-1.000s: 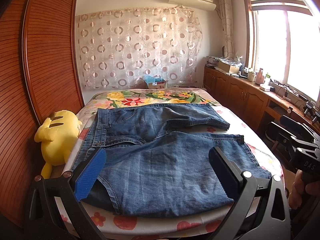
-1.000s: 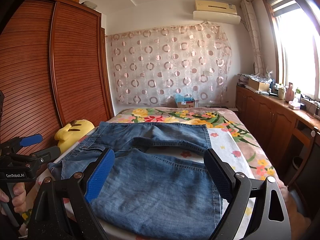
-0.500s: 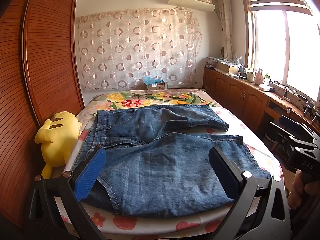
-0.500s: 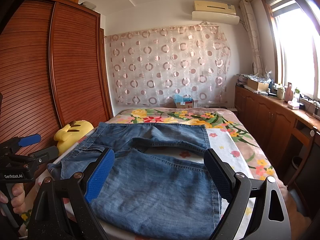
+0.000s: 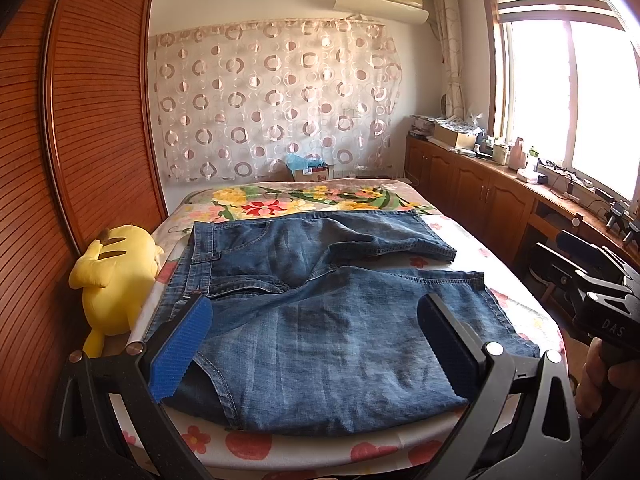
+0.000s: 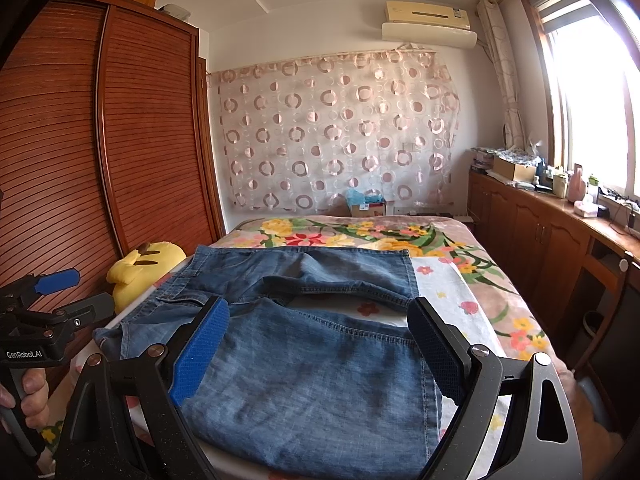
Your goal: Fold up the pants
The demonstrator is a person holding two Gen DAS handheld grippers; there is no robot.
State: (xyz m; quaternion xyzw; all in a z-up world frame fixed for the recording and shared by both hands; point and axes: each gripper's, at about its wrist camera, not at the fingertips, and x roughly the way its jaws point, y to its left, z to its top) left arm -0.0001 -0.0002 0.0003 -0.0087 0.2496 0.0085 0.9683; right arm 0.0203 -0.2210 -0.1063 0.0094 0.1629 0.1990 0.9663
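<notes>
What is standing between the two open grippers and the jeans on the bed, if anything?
Nothing visible does. The jeans lie spread on the bed, straight ahead of the left gripper and the right gripper, both open. The yellow plush toy sits off to the side by the wardrobe.

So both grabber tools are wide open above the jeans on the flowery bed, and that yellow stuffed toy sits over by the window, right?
Nearly. The stuffed toy lies on the opposite side, against the wooden wardrobe, as the left wrist view shows. The left gripper and right gripper are open above the jeans on the bed.
</notes>
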